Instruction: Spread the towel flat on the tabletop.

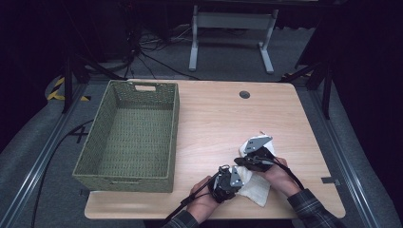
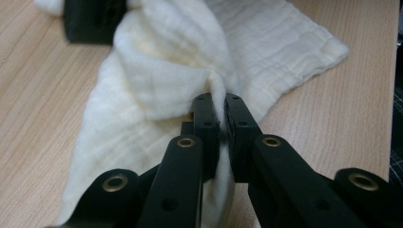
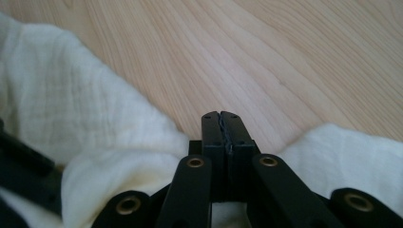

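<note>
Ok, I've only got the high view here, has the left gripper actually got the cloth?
Observer: Yes. In the left gripper view the left gripper is shut on a raised fold of the cloth.
Operator: And the right one?
Observer: The right gripper is shut too, its tips meeting over bare table. No cloth shows between the tips.
Operator: Where's the cloth there?
Observer: On both sides of the jaws, nearer their base. I can't tell whether they pinch it further back.
</note>
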The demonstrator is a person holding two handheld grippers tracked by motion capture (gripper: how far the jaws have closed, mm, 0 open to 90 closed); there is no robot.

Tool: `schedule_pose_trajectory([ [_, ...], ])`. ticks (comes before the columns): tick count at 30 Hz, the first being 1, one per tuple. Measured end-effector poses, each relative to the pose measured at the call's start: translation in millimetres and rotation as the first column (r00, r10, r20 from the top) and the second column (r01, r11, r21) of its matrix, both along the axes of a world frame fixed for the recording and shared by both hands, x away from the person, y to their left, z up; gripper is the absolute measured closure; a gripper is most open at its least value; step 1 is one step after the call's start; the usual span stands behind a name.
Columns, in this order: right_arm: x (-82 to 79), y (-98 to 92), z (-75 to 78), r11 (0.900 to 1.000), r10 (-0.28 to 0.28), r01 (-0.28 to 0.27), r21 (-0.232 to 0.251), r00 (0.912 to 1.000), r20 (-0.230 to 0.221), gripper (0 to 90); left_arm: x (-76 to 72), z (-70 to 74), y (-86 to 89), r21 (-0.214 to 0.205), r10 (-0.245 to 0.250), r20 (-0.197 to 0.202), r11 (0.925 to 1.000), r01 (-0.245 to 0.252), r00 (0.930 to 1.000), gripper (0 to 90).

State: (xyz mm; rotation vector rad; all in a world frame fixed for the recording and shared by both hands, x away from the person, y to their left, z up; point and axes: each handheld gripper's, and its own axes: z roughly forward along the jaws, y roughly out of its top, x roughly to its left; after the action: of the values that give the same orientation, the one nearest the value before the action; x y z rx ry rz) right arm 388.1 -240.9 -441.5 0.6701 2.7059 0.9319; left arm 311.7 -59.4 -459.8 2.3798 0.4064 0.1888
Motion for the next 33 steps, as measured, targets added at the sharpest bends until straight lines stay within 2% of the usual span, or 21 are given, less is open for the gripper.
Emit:
schedule_pose_trajectory([
  [6,-13.4,-33.4,7.4,0.9987,-0.052,0.052,0.002,0.9986,0.011,89.6,0.9,-0.2,1.4,-0.001,0.048,-0.012,0.9988,-0.048,0.9988,85.8],
  [13,-32.9,-66.3,3.4,0.9958,-0.089,0.090,0.020,0.9955,-0.033,89.6,1.8,-0.2,2.1,-0.003,0.081,-0.028,0.9967,-0.081,0.9963,85.7],
  [21,-57.8,-89.0,7.9,0.9937,-0.086,0.087,0.071,0.9961,-0.019,89.3,4.5,0.1,4.2,-0.003,0.108,-0.032,0.9941,-0.108,0.9936,85.7],
  [27,-72.6,-91.0,0.4,0.9969,-0.031,0.035,0.070,0.9976,-0.063,89.3,7.2,-0.5,7.3,-0.012,0.165,-0.024,0.9862,-0.165,0.9860,85.7],
  [31,-74.4,-90.8,-5.4,0.9986,0.001,0.003,0.053,0.9965,-0.084,89.3,12.2,0.3,15.0,-0.008,0.223,-0.016,0.9748,-0.223,0.9748,85.8],
  [32,-74.2,-90.0,-6.0,0.9987,0.009,-0.005,0.051,0.9959,-0.090,89.3,13.8,0.4,18.5,-0.007,0.253,-0.020,0.9675,-0.253,0.9674,85.8],
  [33,-73.7,-89.1,-6.4,0.9989,0.018,-0.014,0.045,0.9963,-0.084,89.3,16.6,1.4,22.6,0.004,0.258,-0.024,0.9661,-0.258,0.9658,85.9],
])
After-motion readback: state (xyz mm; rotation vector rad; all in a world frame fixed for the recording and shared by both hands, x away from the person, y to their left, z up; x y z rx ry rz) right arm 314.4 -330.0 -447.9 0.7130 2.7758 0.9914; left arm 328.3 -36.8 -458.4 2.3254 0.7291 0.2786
